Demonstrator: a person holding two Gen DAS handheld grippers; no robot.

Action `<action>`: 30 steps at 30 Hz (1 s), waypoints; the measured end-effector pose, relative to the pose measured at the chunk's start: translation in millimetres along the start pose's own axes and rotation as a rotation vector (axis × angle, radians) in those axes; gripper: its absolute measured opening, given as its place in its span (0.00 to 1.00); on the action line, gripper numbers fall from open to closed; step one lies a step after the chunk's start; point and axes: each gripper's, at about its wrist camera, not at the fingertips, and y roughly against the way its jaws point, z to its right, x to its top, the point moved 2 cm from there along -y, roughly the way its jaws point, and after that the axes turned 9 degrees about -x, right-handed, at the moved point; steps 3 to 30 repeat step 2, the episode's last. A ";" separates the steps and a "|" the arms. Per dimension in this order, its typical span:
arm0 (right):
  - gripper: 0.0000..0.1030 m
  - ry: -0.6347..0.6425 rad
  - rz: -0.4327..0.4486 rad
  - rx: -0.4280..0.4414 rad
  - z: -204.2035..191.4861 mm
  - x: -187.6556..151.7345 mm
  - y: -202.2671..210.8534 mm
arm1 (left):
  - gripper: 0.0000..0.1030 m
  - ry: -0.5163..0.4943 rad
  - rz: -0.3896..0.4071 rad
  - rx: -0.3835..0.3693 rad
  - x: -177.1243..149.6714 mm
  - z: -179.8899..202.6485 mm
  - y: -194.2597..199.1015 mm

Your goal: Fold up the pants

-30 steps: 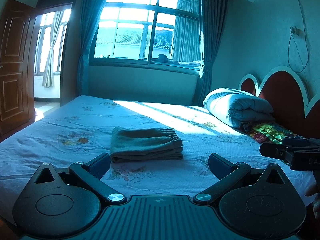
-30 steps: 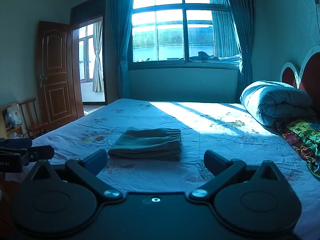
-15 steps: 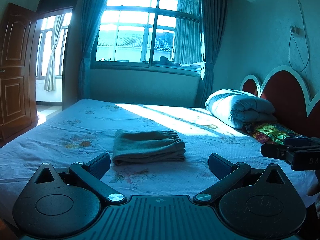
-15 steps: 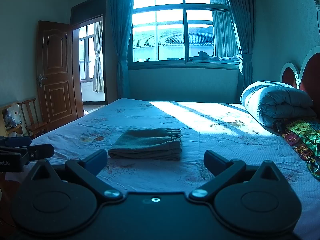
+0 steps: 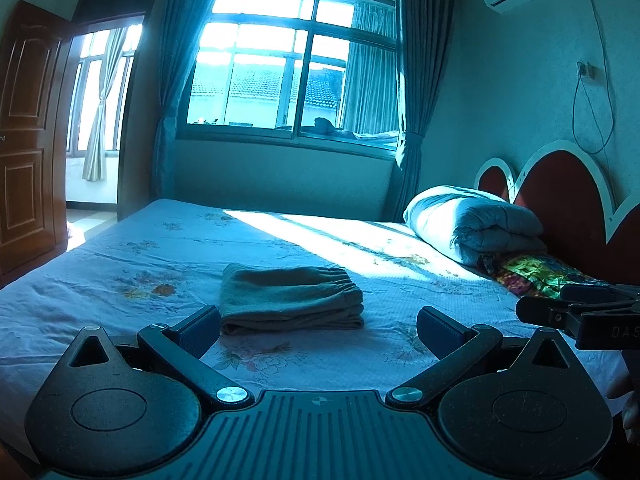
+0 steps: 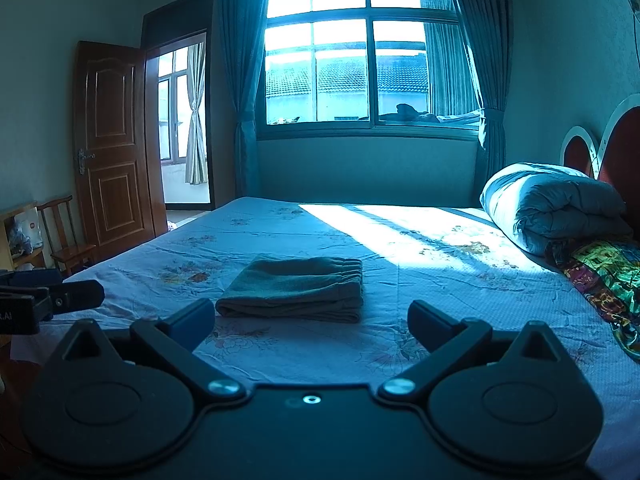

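Folded pants flat on bed. Left gripper and right gripper jaws spread wide, empty, short of pants.

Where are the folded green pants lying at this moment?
The folded olive-green fabric pants lie on the floral bedsheet, centred ahead of both grippers' open jaws, left of the rolled pale quilt by the headboard.

Folded pants sit mid-bed, just ahead of both grippers. Rolled quilt is off to the right against the headboard — window behind, door far left.
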 end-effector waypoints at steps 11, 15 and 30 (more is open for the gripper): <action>0.94 0.000 -0.002 0.002 0.4 0.0 -0.2 | 1.00 -0.001 -0.006 -0.005 -0.5 0.2 -1.0; 0.94 0.000 -0.002 0.002 0.4 0.0 -0.2 | 1.00 -0.001 -0.006 -0.005 -0.5 0.2 -1.0; 0.94 0.000 -0.002 0.002 0.4 0.0 -0.2 | 1.00 -0.001 -0.006 -0.005 -0.5 0.2 -1.0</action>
